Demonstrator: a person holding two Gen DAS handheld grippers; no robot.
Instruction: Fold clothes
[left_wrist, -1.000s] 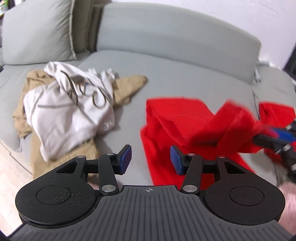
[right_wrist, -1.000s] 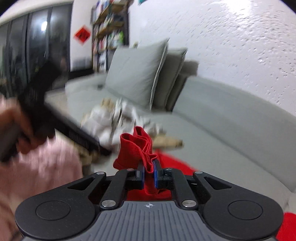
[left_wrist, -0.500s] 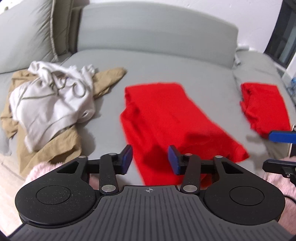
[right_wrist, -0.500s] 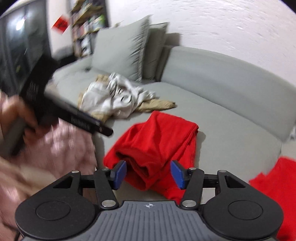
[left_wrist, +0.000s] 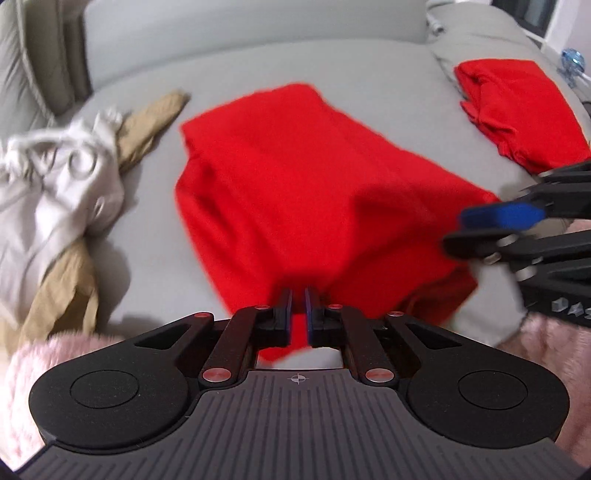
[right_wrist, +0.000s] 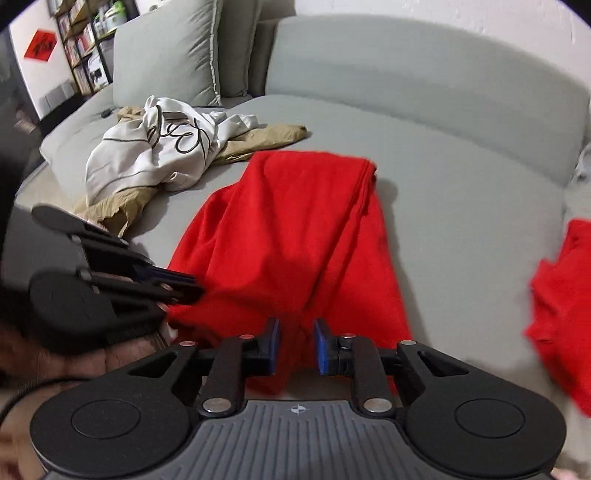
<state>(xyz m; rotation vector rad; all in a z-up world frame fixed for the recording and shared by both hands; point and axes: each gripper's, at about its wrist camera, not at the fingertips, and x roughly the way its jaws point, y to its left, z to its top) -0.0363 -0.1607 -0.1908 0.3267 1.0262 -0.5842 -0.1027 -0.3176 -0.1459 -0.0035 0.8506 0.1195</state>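
Starting at the left of the grey sofa (right_wrist: 443, 155), we have a crumpled white top (right_wrist: 155, 151) lying on a tan garment (right_wrist: 266, 138), both unfolded, so in our judgement that pile is left to do. In the middle lies the red garment (left_wrist: 295, 177) we are working on, flattened and partly folded lengthwise, its near hem at the sofa's front edge. Our left gripper (left_wrist: 298, 301) has just been closing and now pinches that hem between nearly shut pads. Our right gripper (right_wrist: 297, 334) has also just been closing, with the hem between its blue pads; there, a gap remains, and we cannot tell whether they press the cloth yet. At the far right a second red piece (left_wrist: 517, 110) looks folded already and set aside.

The right wrist view alone shows the bookshelf (right_wrist: 85, 48) and cushions (right_wrist: 166, 55); the left wrist view alone shows the whole of the folded red piece.
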